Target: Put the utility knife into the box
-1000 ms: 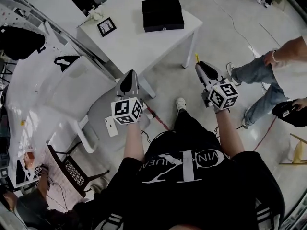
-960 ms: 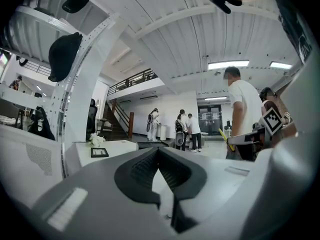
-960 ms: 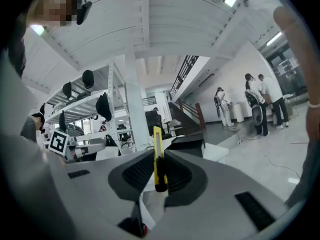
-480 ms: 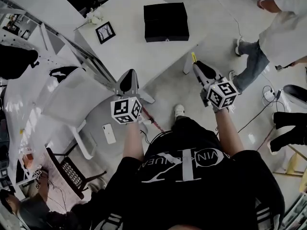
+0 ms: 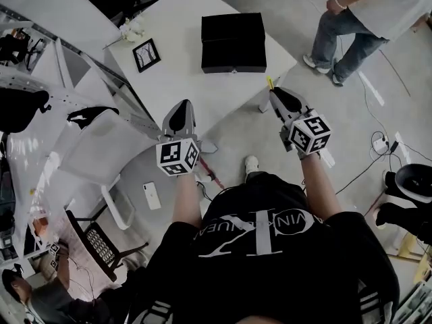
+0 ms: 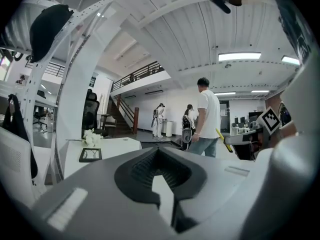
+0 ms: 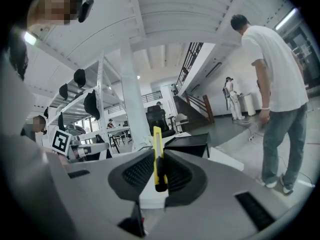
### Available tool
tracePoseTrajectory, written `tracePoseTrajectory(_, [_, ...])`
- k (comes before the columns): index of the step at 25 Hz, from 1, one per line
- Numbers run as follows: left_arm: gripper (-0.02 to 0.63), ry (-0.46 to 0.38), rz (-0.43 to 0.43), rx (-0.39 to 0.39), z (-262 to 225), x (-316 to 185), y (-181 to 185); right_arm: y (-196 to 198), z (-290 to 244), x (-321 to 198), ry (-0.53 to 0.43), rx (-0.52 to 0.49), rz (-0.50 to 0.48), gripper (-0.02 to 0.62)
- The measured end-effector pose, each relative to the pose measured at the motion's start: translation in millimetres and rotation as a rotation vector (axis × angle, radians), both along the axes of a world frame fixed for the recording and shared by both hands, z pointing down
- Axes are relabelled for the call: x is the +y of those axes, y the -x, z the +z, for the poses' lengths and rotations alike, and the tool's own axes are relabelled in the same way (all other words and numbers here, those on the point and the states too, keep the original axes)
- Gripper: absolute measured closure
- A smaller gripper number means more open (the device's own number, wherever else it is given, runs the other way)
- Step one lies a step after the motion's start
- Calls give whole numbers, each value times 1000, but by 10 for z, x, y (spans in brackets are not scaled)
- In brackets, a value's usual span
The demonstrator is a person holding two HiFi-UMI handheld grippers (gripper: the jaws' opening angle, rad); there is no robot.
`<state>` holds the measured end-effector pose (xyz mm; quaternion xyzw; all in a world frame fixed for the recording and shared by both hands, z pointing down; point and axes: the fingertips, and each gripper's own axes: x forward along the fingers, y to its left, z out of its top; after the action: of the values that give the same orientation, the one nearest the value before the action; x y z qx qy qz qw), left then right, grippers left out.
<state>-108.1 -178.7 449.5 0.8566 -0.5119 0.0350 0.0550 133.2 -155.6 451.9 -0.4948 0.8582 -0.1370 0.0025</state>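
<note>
A black box (image 5: pixel 233 42) with a small clasp on its near side stands on the white table (image 5: pixel 182 73); the right gripper view shows the box (image 7: pixel 192 141) past the jaws. My right gripper (image 5: pixel 277 94) hangs off the table's near right corner, shut on a yellow utility knife (image 5: pixel 271 82) that sticks up between its pads (image 7: pixel 158 159). My left gripper (image 5: pixel 181 106) hovers at the table's near edge, jaws shut with nothing in them (image 6: pixel 158 151). The left gripper view also catches the knife (image 6: pixel 223 140).
A framed picture (image 5: pixel 146 54) and white flowers (image 5: pixel 131 27) lie on the table's left part. A white chair (image 5: pixel 108 147) and a phone (image 5: pixel 151 196) on the floor sit at my left. A person (image 5: pixel 358 12) stands beyond the table's right side.
The table and box have come closer and lower in the head view. The bystander has walked from the right edge to the upper right. Both grippers keep their hold and spacing.
</note>
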Motion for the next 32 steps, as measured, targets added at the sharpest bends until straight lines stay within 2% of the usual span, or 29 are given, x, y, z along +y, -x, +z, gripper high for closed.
tracePoseTrajectory(11, [595,-20,-5,-6,-34,-423,-322,-230,17,-473,-5,-9,-33,526])
tracePoseTrajectory(20, [595,-4,-28,-22,16,-604,-266,-110,49,-791,9,-1,-89,526])
tracePoseTrajectory(32, [595,37,-46,-22,211,-1181,-31,334,280,-1479,82,195,-202,526])
